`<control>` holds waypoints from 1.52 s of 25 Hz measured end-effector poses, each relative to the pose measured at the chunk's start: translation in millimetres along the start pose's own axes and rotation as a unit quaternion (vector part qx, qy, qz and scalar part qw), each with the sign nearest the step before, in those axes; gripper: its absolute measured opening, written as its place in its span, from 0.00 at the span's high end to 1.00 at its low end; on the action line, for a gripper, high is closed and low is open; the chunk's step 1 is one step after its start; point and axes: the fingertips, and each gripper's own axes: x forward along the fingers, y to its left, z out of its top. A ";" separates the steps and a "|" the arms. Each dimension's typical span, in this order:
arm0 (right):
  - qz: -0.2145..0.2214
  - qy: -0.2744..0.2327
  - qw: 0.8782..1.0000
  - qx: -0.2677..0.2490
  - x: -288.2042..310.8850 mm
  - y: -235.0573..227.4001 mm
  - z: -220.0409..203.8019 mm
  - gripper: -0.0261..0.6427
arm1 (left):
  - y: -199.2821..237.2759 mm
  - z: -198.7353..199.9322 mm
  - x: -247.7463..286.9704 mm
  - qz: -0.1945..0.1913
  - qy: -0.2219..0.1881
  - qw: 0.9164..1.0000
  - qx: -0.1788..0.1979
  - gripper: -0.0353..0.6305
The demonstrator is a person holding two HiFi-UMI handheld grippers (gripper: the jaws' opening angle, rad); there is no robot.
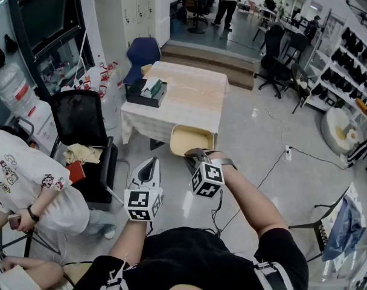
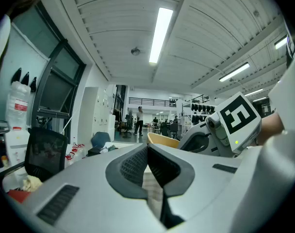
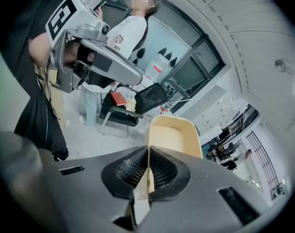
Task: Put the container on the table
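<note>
Your right gripper (image 3: pixel 148 171) is clamped shut on the near rim of the cream rectangular plastic container (image 1: pixel 191 139). The container is held in the air at the near edge of the cloth-covered table (image 1: pixel 195 92). Your left gripper (image 2: pixel 147 165) is to its left, jaws pressed together, holding nothing.

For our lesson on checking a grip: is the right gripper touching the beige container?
Touching. The right gripper view shows the right gripper with its fingers pressed together on the near rim of the container, with no gap either side.
</note>
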 end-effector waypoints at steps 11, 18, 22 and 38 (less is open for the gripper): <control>-0.004 -0.009 1.000 0.020 -10.8 -1.0 -13.9 0.92 | -19.3 -2.0 4.0 0.001 0.002 1.000 0.005 0.93; -0.003 -0.007 1.000 0.021 -21.8 -0.6 -38.8 0.92 | -44.2 -4.2 11.2 0.004 0.002 1.000 0.012 0.93; 0.001 -0.006 1.000 0.018 -23.5 -1.3 -51.0 0.92 | -52.4 -2.4 14.9 0.011 0.000 1.000 0.011 0.93; -0.018 -0.003 1.000 0.017 25.6 -52.8 -91.3 0.92 | -54.2 -7.3 94.0 0.003 -0.032 0.999 0.011 0.93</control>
